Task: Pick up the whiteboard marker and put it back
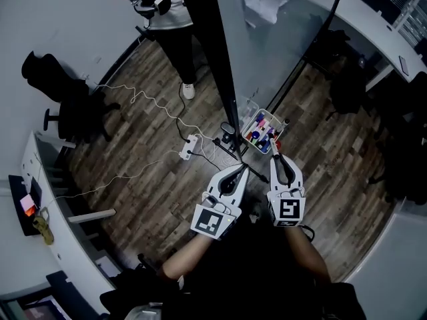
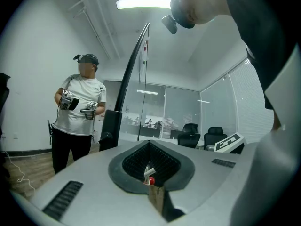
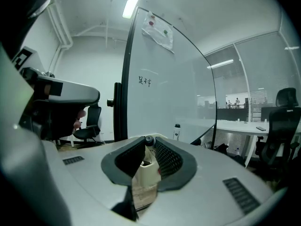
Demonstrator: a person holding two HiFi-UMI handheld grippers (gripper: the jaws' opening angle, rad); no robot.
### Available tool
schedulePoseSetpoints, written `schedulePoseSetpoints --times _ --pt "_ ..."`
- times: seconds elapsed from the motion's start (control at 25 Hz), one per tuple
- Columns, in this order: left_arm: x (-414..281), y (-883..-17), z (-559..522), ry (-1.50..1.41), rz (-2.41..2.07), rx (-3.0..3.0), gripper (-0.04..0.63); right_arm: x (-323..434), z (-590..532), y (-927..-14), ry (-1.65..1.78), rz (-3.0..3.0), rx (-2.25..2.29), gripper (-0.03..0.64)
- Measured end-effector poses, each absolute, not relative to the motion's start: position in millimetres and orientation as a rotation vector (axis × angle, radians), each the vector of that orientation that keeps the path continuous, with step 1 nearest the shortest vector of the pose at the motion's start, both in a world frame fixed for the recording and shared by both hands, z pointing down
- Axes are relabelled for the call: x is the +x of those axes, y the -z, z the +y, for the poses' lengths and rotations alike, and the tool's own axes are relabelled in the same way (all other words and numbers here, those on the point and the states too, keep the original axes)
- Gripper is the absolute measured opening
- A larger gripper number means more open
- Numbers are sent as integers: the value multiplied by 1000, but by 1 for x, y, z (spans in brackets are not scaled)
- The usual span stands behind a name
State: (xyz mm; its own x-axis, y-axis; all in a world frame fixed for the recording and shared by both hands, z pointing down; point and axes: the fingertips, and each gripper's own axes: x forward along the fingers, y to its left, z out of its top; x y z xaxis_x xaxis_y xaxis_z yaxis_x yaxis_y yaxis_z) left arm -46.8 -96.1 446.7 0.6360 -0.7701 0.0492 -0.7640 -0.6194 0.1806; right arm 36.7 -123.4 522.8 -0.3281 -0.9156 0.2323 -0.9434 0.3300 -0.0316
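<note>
The right gripper is pinching the whiteboard marker at the very tips of its jaws. They are standing at a middling width, pressed on the barrel just under the dark cap. That high, tip-only hold is probably being used because the marker belongs among other pens in the small basket just beside the dark frame of the whiteboard, where only the tops are offering room for a grip. The marker is sitting right above that basket, whose pale wall is showing through the gap beneath the jaws. I cannot tell whether its lower end is clear of the basket or is dipping inside. Its long axis seems to be running roughly up and down, crosswise to the jaws, with the cap pointing up and the writing end pointing down at the basket. This is a judgement, since the right gripper view is showing little more than the round cap. The left gripper is hanging just beside the right 1, aiming about level, with its jaws drawn together and gripping nothing. It is likely being held aside because 1 gripper is enough for so light a thing. Farther off, another person is standing on the wooden floor, holding 2 grippers of their own.
</note>
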Motion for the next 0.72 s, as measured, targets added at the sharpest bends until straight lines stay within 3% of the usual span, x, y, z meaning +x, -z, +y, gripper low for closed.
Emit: schedulePoseSetpoints --times 0.72 --pt "-47 -416 -61 104 -1359 2682 6 44 -87 -480 -184 -2520 1679 77"
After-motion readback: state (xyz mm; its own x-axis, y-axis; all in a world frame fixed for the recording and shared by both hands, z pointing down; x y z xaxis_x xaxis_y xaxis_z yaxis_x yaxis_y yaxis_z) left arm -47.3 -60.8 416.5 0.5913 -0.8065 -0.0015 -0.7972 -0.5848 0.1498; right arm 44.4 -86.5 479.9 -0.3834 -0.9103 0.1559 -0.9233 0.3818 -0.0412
